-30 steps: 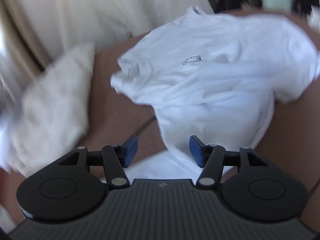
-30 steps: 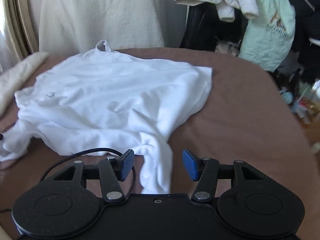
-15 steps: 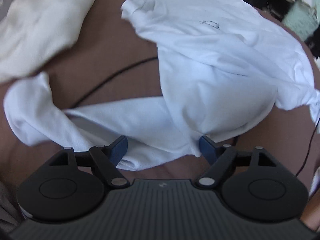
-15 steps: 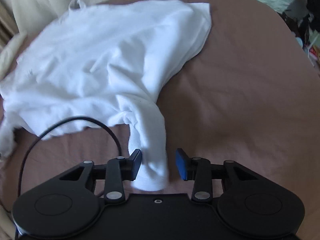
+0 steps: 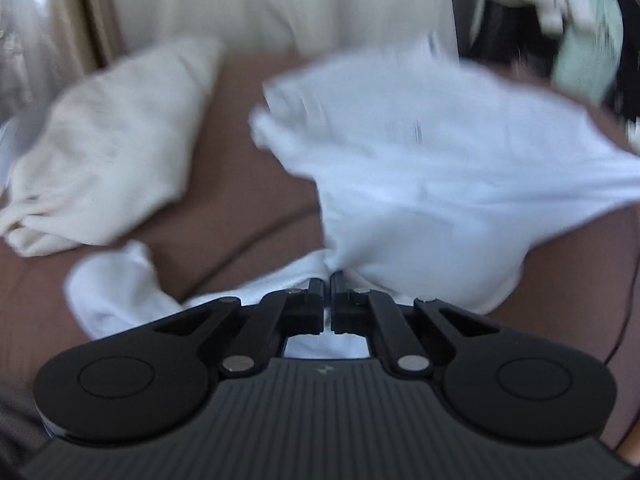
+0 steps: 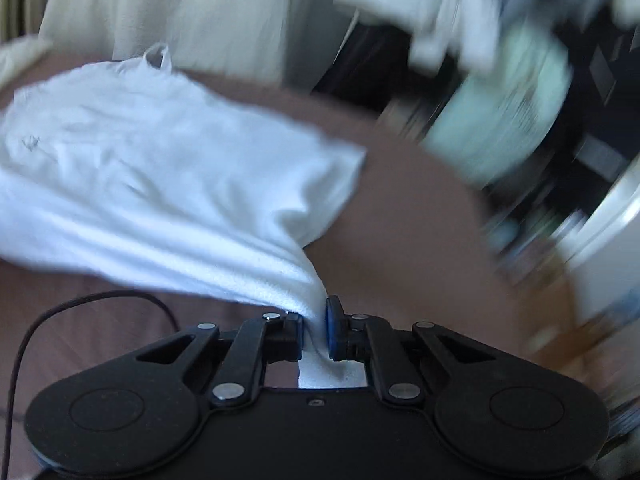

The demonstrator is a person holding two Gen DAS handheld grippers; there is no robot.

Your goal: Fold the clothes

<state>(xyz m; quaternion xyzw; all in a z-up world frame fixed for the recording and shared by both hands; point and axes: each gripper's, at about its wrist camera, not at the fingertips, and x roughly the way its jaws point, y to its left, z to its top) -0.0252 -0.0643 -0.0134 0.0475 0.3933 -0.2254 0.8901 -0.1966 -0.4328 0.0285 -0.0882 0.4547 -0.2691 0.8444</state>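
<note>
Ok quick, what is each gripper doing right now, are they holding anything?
Left gripper: shut on the white shirt.
Right gripper: its fingers are closing, pinching a bunched edge of the same shirt.

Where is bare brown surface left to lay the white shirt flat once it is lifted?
Bare brown surface lies right of the white shirt, up to the blurred clutter. A narrower strip separates shirt and cream cloth. A black cable crosses the near left.

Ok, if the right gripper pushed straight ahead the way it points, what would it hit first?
The white shirt itself: the right gripper is closing on a bunched fold of it, and the cloth stretches directly ahead. Beyond lies the brown surface, though blur hides depth.
</note>
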